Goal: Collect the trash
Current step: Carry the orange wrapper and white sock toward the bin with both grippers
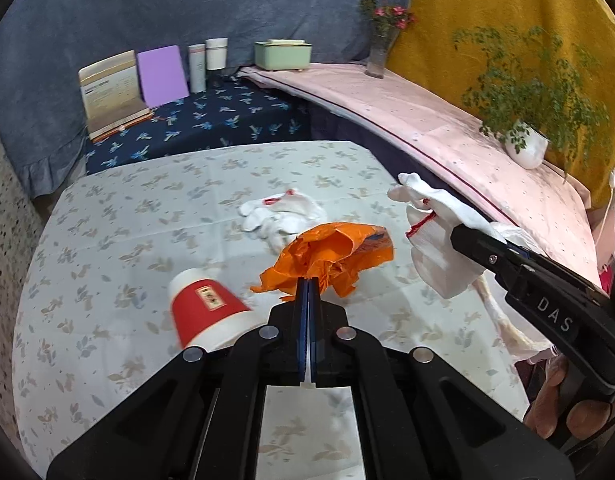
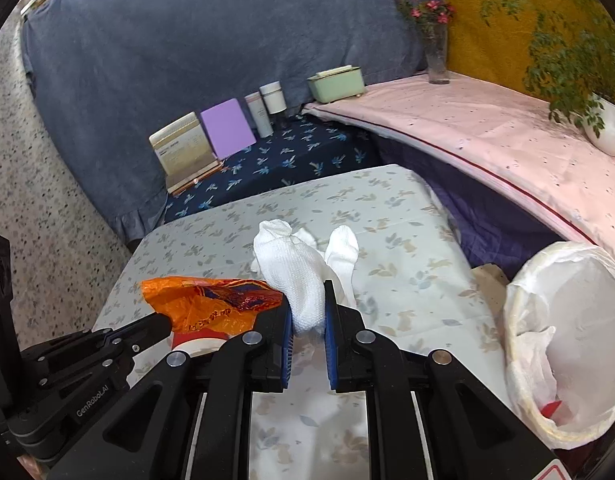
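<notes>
My left gripper [image 1: 308,280] is shut on a crumpled orange plastic bag [image 1: 335,256] and holds it above the floral-clothed table [image 1: 147,208]; the bag also shows in the right wrist view [image 2: 211,304]. My right gripper [image 2: 307,300] is shut on a white glove [image 2: 295,276], held above the table; the glove shows at the right of the left wrist view [image 1: 435,232]. A second white glove [image 1: 283,214] lies on the table. A red and white paper cup [image 1: 207,312] lies on its side near my left gripper.
A bin lined with a white bag [image 2: 567,340] stands to the right of the table. A pink-covered ledge [image 1: 447,128] carries a potted plant [image 1: 523,144], a flower vase [image 1: 377,56] and a green box [image 1: 283,54]. Books and jars stand on a dark blue surface [image 1: 211,120] behind.
</notes>
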`<state>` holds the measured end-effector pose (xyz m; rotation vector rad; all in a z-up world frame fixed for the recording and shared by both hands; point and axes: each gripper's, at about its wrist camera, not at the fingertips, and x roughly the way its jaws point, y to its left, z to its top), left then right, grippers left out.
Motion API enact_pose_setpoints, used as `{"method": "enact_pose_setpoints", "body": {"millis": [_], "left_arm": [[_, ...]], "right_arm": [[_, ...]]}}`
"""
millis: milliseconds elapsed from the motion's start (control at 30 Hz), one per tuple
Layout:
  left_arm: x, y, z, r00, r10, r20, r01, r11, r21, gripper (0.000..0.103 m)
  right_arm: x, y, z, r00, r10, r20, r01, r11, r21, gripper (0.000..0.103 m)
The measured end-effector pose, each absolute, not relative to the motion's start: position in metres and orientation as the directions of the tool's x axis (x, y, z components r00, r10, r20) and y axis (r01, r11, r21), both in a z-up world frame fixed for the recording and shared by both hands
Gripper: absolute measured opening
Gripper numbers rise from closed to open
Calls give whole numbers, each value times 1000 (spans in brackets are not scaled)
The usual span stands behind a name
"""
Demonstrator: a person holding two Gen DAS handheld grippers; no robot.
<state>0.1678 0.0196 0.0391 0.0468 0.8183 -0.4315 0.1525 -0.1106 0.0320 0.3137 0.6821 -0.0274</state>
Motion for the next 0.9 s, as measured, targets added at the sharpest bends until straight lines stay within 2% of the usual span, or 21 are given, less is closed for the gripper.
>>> {"method": "enact_pose_setpoints", "body": {"millis": [433, 900], "left_arm": [[142, -90, 51, 549, -437, -712, 537, 838, -99, 0], [115, -197, 41, 465, -491, -737, 662, 746, -80, 0]], "right_arm": [[97, -207, 34, 787, -48, -615, 279, 917, 286, 12], [43, -302, 9, 752, -162, -639, 449, 836, 316, 12]]}}
